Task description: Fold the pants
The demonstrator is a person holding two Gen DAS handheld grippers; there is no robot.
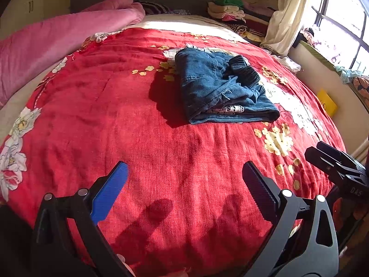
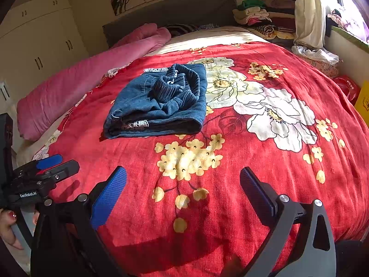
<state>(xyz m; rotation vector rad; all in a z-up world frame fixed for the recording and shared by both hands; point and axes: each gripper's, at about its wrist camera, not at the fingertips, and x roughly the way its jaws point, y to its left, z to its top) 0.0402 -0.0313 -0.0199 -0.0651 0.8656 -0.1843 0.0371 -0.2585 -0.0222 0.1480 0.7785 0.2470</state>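
Left wrist view shows our left gripper and right gripper both spread apart, holding nothing, near the folded pants on the red blanket, so we should tuck the bunched waistband flat.

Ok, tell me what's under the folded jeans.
The folded jeans lie on the red floral blanket, partly over its white flower print. Whatever else lies beneath the denim is hidden.

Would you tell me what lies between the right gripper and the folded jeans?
Only red floral blanket: in the right wrist view, its yellow blossoms fill the stretch from the right gripper to the folded jeans.
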